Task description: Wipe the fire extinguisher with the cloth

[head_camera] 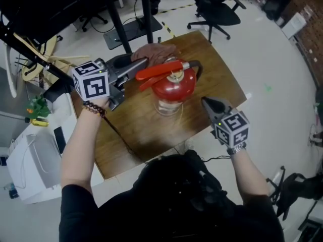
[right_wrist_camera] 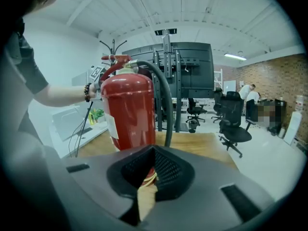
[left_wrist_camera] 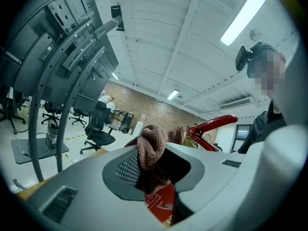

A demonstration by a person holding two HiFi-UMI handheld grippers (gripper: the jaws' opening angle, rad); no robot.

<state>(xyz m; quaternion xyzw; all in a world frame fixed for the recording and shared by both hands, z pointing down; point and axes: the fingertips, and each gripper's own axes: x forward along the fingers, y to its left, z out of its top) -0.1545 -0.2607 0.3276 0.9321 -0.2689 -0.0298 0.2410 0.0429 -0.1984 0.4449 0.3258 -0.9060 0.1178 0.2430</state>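
A red fire extinguisher [head_camera: 173, 87] stands upright on the wooden table [head_camera: 222, 79], its red lever and black hose on top. My left gripper [head_camera: 143, 63] reaches in level from the left, shut on a bunched brown cloth [head_camera: 154, 53] that sits just behind the extinguisher's top. In the left gripper view the cloth [left_wrist_camera: 151, 147] fills the jaws, with the red lever [left_wrist_camera: 214, 124] just beyond. My right gripper [head_camera: 206, 102] is shut and empty, to the right of the extinguisher and apart from it. The right gripper view shows the extinguisher's body [right_wrist_camera: 128, 110] and hose [right_wrist_camera: 165, 100] close ahead.
The table's edges are near on the front and right. A black office chair [head_camera: 217, 10] and a black stand's legs [head_camera: 132, 28] are beyond it. A white device [head_camera: 31, 161] sits to the left, and a black cable [head_camera: 117, 133] trails across the tabletop.
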